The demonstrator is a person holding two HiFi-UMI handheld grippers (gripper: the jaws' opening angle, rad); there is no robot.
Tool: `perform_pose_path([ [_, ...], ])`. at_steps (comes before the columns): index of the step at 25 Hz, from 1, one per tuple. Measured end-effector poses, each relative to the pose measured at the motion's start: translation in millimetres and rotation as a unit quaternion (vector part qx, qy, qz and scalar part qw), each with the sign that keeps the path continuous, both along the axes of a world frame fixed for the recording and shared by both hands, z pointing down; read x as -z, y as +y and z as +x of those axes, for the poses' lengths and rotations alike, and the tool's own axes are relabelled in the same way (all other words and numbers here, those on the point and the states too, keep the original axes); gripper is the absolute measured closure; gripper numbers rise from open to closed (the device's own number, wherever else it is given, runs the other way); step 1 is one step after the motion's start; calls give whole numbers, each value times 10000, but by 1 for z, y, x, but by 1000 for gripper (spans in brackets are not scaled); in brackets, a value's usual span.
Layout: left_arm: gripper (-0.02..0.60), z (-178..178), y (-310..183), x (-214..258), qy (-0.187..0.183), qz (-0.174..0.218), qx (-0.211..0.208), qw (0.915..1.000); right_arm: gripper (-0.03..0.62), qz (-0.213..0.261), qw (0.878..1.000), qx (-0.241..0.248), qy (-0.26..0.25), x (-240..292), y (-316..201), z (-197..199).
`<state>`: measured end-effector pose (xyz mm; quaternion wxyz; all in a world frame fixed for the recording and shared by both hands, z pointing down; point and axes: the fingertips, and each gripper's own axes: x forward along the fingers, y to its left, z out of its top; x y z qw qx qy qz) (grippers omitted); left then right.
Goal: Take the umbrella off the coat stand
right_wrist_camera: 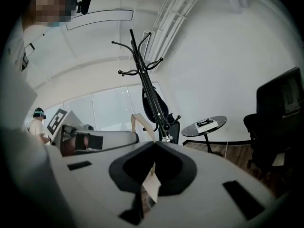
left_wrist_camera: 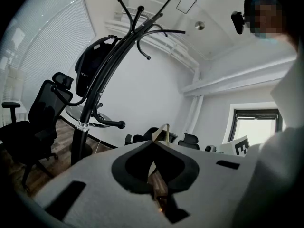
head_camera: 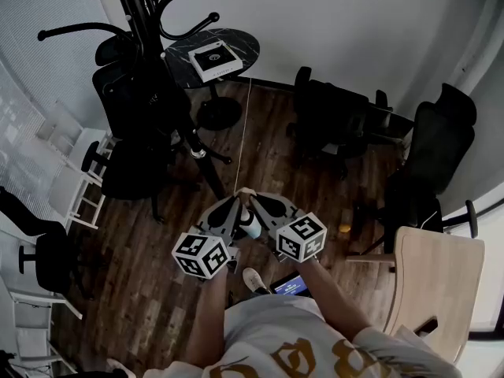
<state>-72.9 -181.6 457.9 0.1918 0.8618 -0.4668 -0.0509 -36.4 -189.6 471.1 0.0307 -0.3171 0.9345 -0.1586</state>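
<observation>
Left gripper (head_camera: 234, 207) and right gripper (head_camera: 258, 205) (side by side) each pinch narrow jaws on the umbrella (head_camera: 250, 224), which is off the coat stand (head_camera: 135, 14), near its foot.

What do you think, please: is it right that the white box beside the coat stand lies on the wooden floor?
Not quite. The white box beside the coat stand lies on the round dark table, not on the wooden floor. The head view shows this.
</observation>
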Motion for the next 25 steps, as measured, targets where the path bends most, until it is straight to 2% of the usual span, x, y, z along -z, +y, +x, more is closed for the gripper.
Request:
perform_pose_path([
  [10, 558, 19, 42, 9, -4, 64, 18, 10000, 580, 133, 9999, 27, 74, 9, 45, 21],
  [25, 558, 52, 98, 27, 111, 268, -29, 9996, 580, 295, 9995, -56, -84, 27, 103, 59],
])
